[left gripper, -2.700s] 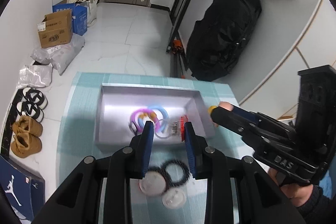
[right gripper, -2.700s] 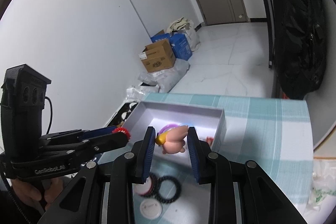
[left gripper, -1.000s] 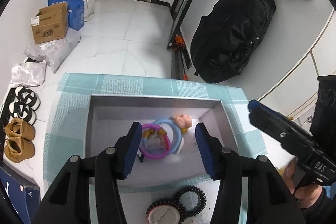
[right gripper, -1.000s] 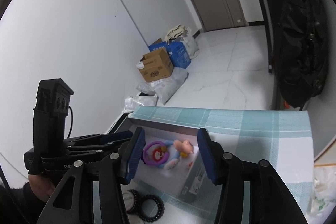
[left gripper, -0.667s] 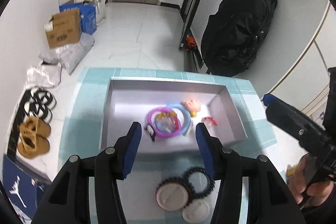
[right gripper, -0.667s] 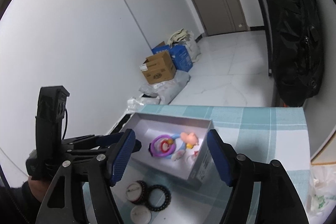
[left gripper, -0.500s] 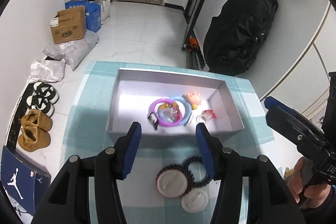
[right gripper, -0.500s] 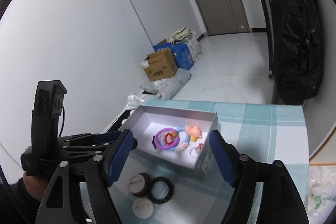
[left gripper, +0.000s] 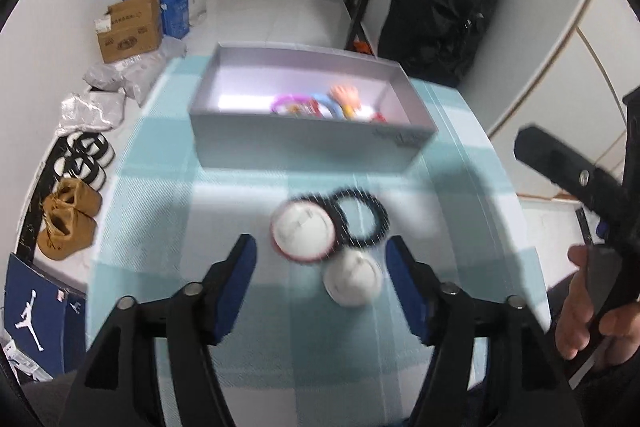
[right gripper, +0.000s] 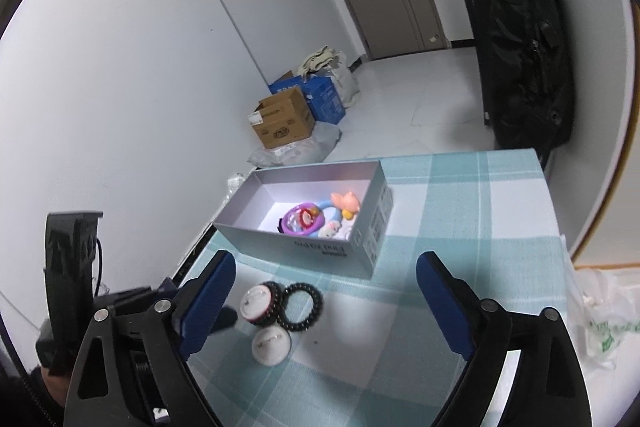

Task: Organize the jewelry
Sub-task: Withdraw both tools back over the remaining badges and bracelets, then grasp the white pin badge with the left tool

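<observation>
A grey open box [left gripper: 312, 143] [right gripper: 304, 241] on the checked tablecloth holds a purple ring [right gripper: 300, 221], a blue ring [left gripper: 332, 107] and a pink figure [right gripper: 346, 202]. In front of the box lie a black coil hair tie [left gripper: 362, 217] [right gripper: 302, 306], a large white round badge [left gripper: 304, 229] [right gripper: 258, 302] and a small white round badge [left gripper: 352, 279] [right gripper: 271, 345]. My left gripper [left gripper: 320, 247] hovers over the badges, jaws opening, nothing between them. Wide apart and still opening, the jaws of my right gripper [right gripper: 324, 263] hold nothing.
A teal checked cloth [right gripper: 460, 219] covers the table. Cardboard boxes [left gripper: 128, 31], plastic bags and shoes [left gripper: 68, 219] lie on the floor at left. A black bag [left gripper: 444, 15] hangs at the back right. A white plastic bag [right gripper: 600, 315] lies at the table's right edge.
Both grippers have pulled back from the box toward the table's near side and opened wider. The hair tie and the badges now lie between the left gripper's fingers.
</observation>
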### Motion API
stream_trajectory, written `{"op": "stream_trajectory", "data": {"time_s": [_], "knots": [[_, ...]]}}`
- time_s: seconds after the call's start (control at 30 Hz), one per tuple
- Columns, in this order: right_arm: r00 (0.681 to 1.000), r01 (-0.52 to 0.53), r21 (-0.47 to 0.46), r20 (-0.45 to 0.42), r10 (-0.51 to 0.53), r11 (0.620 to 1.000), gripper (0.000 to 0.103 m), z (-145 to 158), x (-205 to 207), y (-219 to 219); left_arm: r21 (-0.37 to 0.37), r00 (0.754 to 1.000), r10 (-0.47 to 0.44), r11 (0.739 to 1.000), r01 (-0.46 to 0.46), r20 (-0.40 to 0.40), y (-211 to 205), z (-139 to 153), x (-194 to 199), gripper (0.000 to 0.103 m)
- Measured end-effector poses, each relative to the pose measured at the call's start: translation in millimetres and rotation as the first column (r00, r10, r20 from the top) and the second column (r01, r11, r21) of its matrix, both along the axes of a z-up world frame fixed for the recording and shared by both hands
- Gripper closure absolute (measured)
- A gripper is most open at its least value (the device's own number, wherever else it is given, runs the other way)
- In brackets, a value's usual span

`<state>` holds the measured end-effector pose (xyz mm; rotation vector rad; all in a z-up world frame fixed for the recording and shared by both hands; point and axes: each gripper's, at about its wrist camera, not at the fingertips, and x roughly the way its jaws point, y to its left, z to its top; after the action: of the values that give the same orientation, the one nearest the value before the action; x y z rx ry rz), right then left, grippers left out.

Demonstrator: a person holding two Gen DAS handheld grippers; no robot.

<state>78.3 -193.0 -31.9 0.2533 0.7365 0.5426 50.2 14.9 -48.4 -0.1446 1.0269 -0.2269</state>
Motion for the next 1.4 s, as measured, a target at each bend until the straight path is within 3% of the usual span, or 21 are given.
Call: {"op": "stream_trajectory", "data": {"time_s": [0.33,1.03,1.1,1.17,1.23,1.4], "knots": [[0.999,0.035,0.005,-0.02,-0.035,0.999,0.005,-3,-15,-13,0.071,0.997,-0.052,0.996,0.057,-0.062,-21,-21,-1,0.037],[0.996,0.064,-0.008,-0.059,-0.065,0.998,0.0,-10,-27,-25,0.193,0.996,-0.087,0.977,0.092,-0.033,-40,-32,-5,0.037],[0.996,0.067,-0.01,-0.063,-0.068,0.998,0.0,-10,-26,-25,0.192,0.995,-0.091,0.977,0.096,-0.033,-39,-32,-5,0.039],[0.996,0.068,-0.01,-0.065,-0.069,0.998,0.0,-10,-25,-25,0.188,0.995,-0.099,0.977,0.104,-0.033,-39,-30,-5,0.057],[0.995,0.069,-0.014,-0.066,-0.07,0.998,0.0,-10,-25,-25,0.187,0.994,-0.105,0.976,0.11,-0.036,-41,-30,-4,0.065],[0.995,0.069,-0.017,-0.076,-0.07,0.997,0.0,-13,-24,-26,0.155,0.99,-0.136,0.978,0.142,-0.044,-43,-29,-3,0.066]]}}
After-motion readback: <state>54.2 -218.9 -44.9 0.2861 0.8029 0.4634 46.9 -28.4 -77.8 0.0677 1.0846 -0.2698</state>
